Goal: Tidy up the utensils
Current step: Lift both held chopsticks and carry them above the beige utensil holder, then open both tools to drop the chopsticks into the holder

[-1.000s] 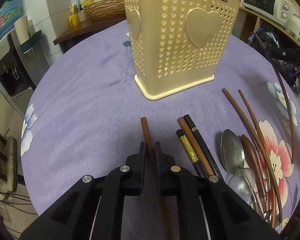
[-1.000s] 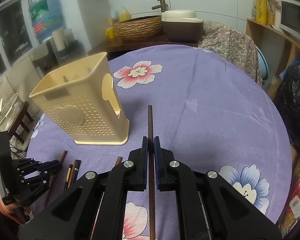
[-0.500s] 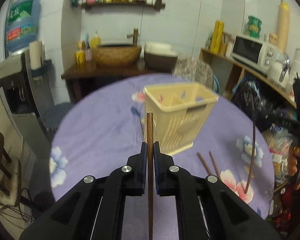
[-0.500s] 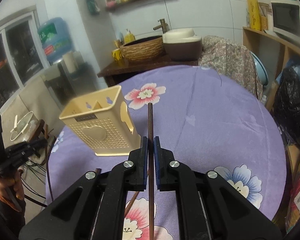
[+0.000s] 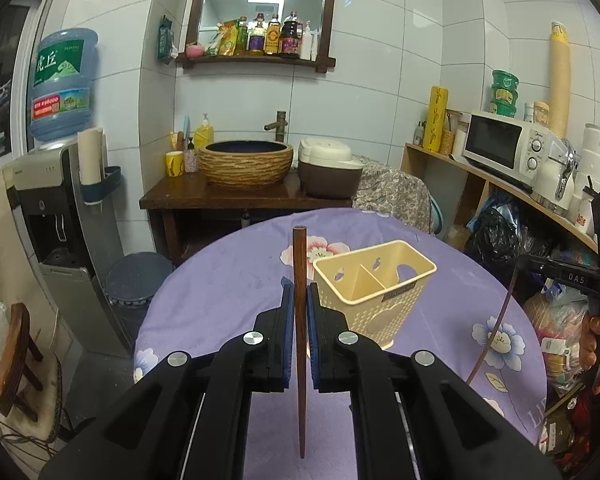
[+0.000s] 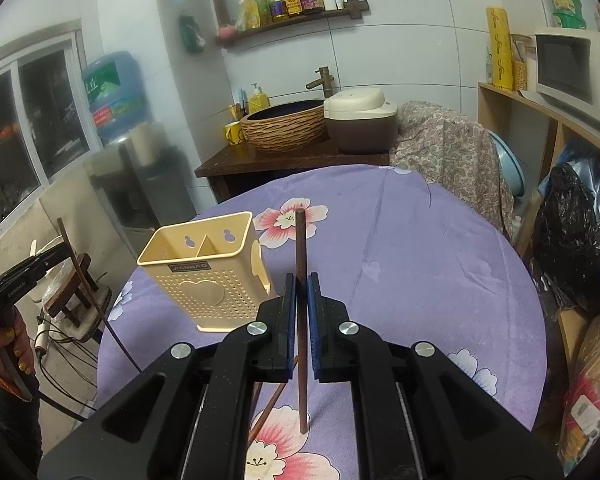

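Observation:
My left gripper is shut on a dark brown chopstick and holds it in the air, its end sticking out past the fingertips. My right gripper is shut on a second brown chopstick, also lifted. The cream perforated utensil holder stands upright on the purple floral tablecloth, ahead of and below both grippers. Its two compartments show nothing inside. In the left wrist view the right gripper appears at the far right with its chopstick hanging down.
Two more chopsticks lie on the cloth under the right gripper. A dark wooden counter with a woven basin and rice cooker stands behind the round table. A shelf with a microwave is at the right, a water dispenser at the left.
Both grippers have risen off the table with their chopsticks and tipped up. The views now look over the holder's open top instead of down at the utensils on the cloth.

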`<state>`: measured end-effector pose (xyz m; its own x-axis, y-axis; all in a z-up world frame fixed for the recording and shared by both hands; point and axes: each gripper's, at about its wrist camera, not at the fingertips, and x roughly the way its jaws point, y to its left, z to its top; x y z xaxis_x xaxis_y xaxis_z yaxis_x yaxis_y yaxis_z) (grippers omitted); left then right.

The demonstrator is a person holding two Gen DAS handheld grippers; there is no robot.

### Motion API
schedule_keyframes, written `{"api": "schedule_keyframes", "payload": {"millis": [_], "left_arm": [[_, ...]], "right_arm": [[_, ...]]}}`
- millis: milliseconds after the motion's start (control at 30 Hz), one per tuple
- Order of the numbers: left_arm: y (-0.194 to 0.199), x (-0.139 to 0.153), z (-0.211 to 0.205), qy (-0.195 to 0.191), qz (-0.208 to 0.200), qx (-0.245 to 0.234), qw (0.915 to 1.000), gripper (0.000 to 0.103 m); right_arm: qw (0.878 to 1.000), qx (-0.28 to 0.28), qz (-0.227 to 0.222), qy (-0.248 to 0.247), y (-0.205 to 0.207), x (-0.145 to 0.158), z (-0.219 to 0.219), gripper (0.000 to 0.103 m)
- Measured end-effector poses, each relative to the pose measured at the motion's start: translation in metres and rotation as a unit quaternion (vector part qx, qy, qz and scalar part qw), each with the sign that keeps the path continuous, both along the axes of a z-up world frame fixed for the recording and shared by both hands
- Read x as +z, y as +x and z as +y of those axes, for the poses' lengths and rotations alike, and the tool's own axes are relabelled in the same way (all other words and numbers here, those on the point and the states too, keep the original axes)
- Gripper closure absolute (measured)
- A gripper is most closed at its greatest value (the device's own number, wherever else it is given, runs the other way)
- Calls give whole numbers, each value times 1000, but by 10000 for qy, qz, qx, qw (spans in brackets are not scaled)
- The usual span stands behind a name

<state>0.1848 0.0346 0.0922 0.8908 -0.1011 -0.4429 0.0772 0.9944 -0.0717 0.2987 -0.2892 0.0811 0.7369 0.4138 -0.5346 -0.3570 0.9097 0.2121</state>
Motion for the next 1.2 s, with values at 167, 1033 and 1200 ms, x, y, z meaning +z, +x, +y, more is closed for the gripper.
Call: {"api": "schedule_keyframes", "payload": {"millis": [167,1033,1200], "left_arm": [[0,23,2,61,-243,33,9997,95],[76,85,-54,-4,-892,-97,9960,95],[90,40,-54,-47,-486,-126,9987,95]], "right_arm": [[9998,-19,-148,-91,4,16,5,96],[9964,364,-752,-137,48,106,110,96],[9983,328,-432,-229,59,62,117,96]]}}
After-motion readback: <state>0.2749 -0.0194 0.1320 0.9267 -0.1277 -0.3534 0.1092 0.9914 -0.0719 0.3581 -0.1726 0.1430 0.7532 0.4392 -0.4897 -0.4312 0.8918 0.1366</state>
